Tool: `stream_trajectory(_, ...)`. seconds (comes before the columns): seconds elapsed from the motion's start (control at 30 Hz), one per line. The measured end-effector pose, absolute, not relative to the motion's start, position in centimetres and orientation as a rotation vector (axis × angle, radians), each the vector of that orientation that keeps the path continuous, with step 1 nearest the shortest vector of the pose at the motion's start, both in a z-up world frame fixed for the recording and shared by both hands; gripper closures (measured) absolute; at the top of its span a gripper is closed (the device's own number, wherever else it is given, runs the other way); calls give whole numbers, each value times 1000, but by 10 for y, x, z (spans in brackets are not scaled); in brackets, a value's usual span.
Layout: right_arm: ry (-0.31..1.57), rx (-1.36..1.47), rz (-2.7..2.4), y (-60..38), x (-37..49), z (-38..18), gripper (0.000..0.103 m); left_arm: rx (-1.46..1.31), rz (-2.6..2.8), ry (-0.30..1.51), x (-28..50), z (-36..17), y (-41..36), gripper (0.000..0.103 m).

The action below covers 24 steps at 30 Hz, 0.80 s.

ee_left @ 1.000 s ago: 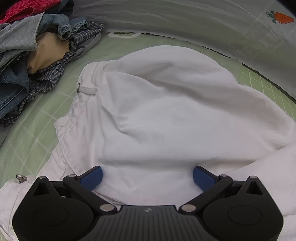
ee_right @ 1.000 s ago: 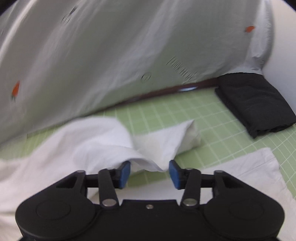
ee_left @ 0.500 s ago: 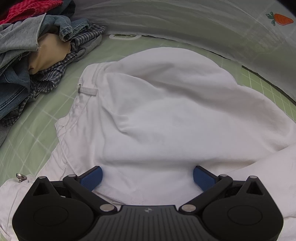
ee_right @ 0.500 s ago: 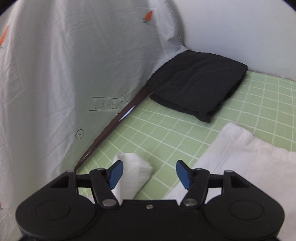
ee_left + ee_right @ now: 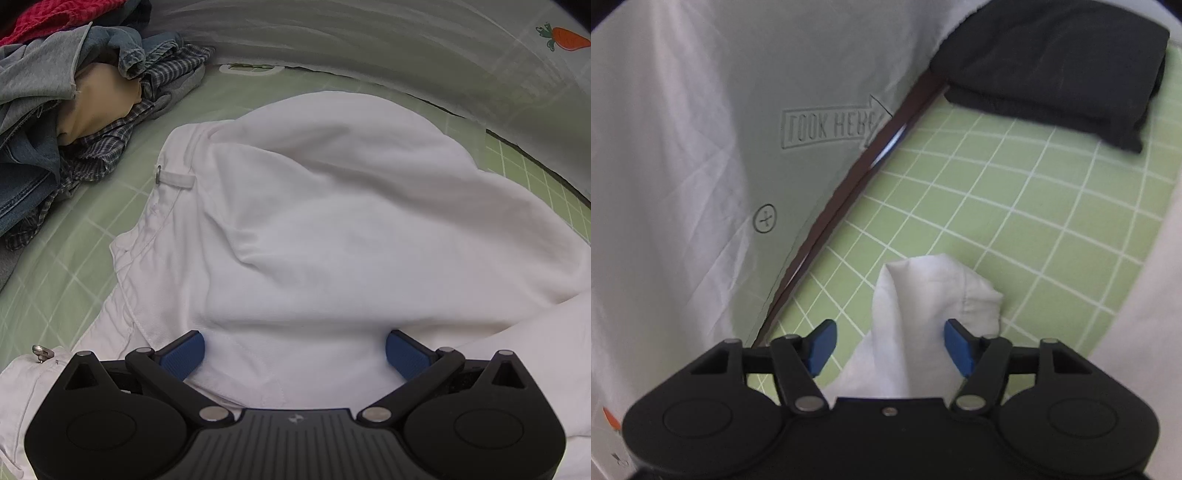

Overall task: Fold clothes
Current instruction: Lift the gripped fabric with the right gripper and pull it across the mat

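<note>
On the green gridded mat [image 5: 1015,206], the right gripper [image 5: 890,345], jaws just narrowing yet open, now straddles the white cotton trousers' [image 5: 332,229] leg; left gripper [image 5: 293,349] stays wide; folded black garment [image 5: 1060,62] beyond.

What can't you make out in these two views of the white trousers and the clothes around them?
- Left wrist view: the white trousers run off the bottom edge, and the left claw body hides their near part.
- Left wrist view: the clothes pile is cut by the left edge.
- Right wrist view: the right claw body hides where the white cloth tip joins the garment.
</note>
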State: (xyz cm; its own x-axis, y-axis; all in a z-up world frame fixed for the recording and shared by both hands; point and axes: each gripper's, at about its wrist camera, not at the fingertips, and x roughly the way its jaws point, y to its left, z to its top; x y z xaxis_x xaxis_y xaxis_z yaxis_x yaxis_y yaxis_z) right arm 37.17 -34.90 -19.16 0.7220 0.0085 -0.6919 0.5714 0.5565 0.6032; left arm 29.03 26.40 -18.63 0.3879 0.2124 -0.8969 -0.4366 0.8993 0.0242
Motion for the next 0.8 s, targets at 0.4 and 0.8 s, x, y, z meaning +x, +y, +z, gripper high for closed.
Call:
stream_trajectory(0.4,113,583,-175,-340,294,-13,99,-226,419,1085,289,-187,263,0)
stream_trajectory(0.8,872,413,-735,-356,198,-166,87,-231,421,1095,291,-186,264,0)
